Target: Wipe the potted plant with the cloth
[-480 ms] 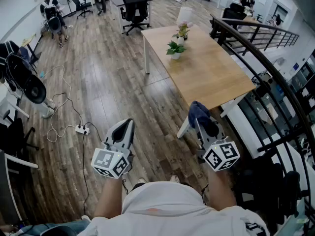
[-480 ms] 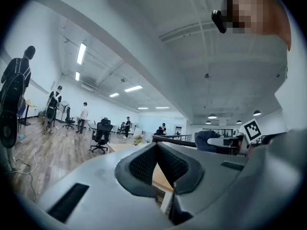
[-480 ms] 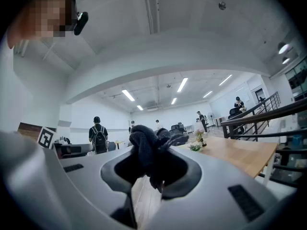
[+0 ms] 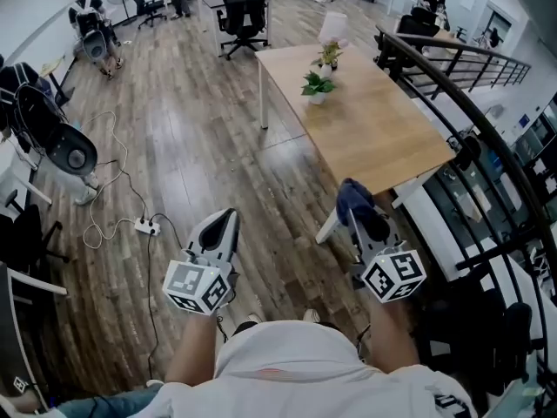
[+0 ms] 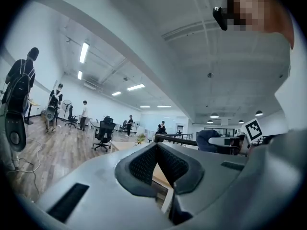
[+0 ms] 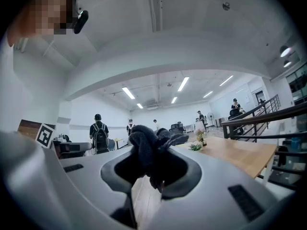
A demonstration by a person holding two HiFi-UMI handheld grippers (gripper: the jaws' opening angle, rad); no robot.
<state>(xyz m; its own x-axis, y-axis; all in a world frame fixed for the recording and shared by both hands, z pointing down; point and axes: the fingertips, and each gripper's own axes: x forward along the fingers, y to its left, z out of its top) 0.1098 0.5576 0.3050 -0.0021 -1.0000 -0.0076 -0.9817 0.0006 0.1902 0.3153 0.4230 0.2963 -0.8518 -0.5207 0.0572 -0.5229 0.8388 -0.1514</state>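
A small green potted plant [image 4: 318, 85] in a white pot stands on the far part of a long wooden table [image 4: 383, 138], with a second flowering pot [image 4: 328, 57] just behind it. In the right gripper view the green potted plant [image 6: 195, 147] shows small and far off on the tabletop. My right gripper [image 4: 354, 200] is shut on a dark blue cloth [image 4: 351, 194], bunched between its jaws [image 6: 151, 150], held level near the table's near corner. My left gripper [image 4: 222, 225] is shut and holds nothing, out over the wooden floor.
A black curved railing [image 4: 487, 146] runs along the right of the table. Office chairs [image 4: 241, 16] stand beyond the table's far end. A power strip with a white cable [image 4: 144, 228] lies on the floor at the left, near a black fan [image 4: 65, 151]. People stand far off.
The whole view has shifted slightly; the table and plants sit a little further right and lower in the head view. Both grippers keep their poses, cloth still gripped.
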